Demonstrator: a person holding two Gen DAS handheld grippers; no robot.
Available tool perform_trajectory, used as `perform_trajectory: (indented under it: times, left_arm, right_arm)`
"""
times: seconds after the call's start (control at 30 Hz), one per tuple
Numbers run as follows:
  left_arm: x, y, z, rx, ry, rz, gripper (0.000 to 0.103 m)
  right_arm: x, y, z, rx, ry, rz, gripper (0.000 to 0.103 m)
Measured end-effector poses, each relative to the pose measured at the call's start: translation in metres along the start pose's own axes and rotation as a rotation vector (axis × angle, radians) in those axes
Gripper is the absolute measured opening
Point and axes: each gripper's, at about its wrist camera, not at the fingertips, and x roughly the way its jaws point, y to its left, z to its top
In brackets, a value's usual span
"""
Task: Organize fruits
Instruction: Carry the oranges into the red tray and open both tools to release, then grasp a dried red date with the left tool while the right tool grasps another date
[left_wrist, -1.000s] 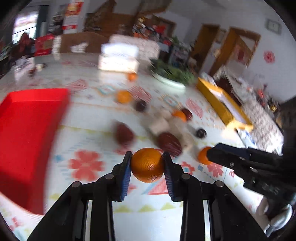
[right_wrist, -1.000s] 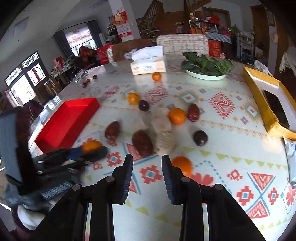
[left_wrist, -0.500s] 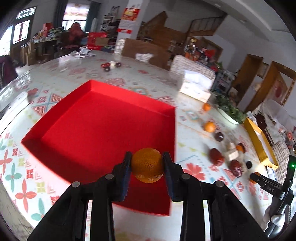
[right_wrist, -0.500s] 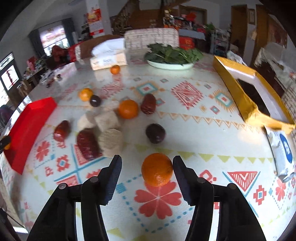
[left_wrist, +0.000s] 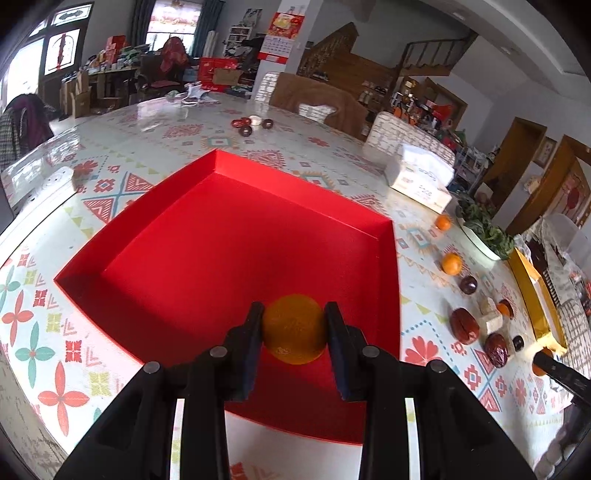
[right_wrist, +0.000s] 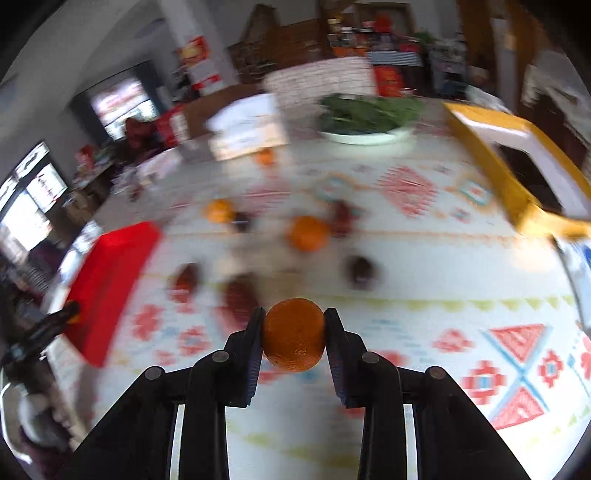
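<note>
Two oranges clamped: your left gripper (left_wrist: 294, 334) holds its orange (left_wrist: 294, 328) directly over the red tray (left_wrist: 207, 236); right gripper (right_wrist: 294, 334), just closed on its orange (right_wrist: 294, 334), is farther off.

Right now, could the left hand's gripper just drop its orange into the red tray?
Probably yes. The left gripper holds its orange over the red tray, near the front edge; the tray looks bare and nothing blocks the way.
</note>
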Motion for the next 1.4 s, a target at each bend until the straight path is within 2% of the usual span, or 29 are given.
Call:
perform_trajectory:
  times: [0.2, 0.27, 0.33, 0.47, 0.63, 0.7, 0.73, 0.8, 0.93, 1.07, 1.13, 1.2, 1.27, 1.33, 1.4]
  left_arm:
    - [-0.002, 0.022, 0.003, -0.064, 0.0, 0.014, 0.033]
    - [-0.009, 0.028, 0.005, -0.074, -0.014, 0.003, 0.04]
    - [-0.017, 0.034, 0.007, -0.084, -0.034, -0.004, 0.052]
    - [-0.028, 0.05, 0.011, -0.126, -0.052, -0.034, 0.057]
    - [-0.036, 0.071, 0.013, -0.198, -0.066, -0.064, 0.066]
    - [-0.039, 0.076, 0.013, -0.218, -0.072, -0.07, 0.071]
    - [-0.04, 0.078, 0.012, -0.228, -0.076, -0.069, 0.073]
    - [-0.041, 0.078, 0.011, -0.234, -0.075, -0.069, 0.075]
    - [-0.044, 0.069, 0.01, -0.237, -0.067, -0.085, 0.081]
    - [-0.054, 0.048, 0.01, -0.196, -0.074, -0.13, 0.081]
    - [-0.058, 0.032, 0.01, -0.16, -0.077, -0.147, 0.081]
    - [-0.062, 0.014, 0.008, -0.122, -0.078, -0.163, 0.081]
    - [-0.064, -0.003, 0.006, -0.085, -0.076, -0.174, 0.081]
    - [-0.062, -0.021, 0.003, -0.051, -0.064, -0.186, 0.081]
    - [-0.057, -0.041, -0.003, -0.013, -0.04, -0.198, 0.081]
  right_arm:
    - [0.029, 0.108, 0.007, -0.152, 0.095, 0.219, 0.035]
    - [0.046, 0.147, 0.005, -0.203, 0.14, 0.283, 0.035]
    - [0.061, 0.179, 0.0, -0.254, 0.168, 0.315, 0.035]
    - [0.092, 0.224, -0.005, -0.325, 0.209, 0.34, 0.035]
    - [0.119, 0.252, -0.012, -0.367, 0.231, 0.315, 0.036]
    - [0.123, 0.257, -0.013, -0.372, 0.23, 0.311, 0.042]
    - [0.12, 0.257, -0.013, -0.373, 0.228, 0.316, 0.045]
    - [0.114, 0.258, -0.011, -0.381, 0.201, 0.312, 0.059]
    - [0.083, 0.248, 0.002, -0.375, 0.11, 0.296, 0.06]
    - [0.03, 0.22, 0.018, -0.361, -0.058, 0.241, 0.062]
    - [-0.004, 0.195, 0.024, -0.352, -0.181, 0.18, 0.076]
    - [-0.029, 0.17, 0.028, -0.329, -0.269, 0.151, 0.101]
    - [-0.045, 0.142, 0.032, -0.288, -0.325, 0.117, 0.103]
    - [-0.048, 0.104, 0.036, -0.222, -0.305, 0.04, 0.103]
    - [-0.037, 0.072, 0.036, -0.152, -0.214, 0.035, 0.103]
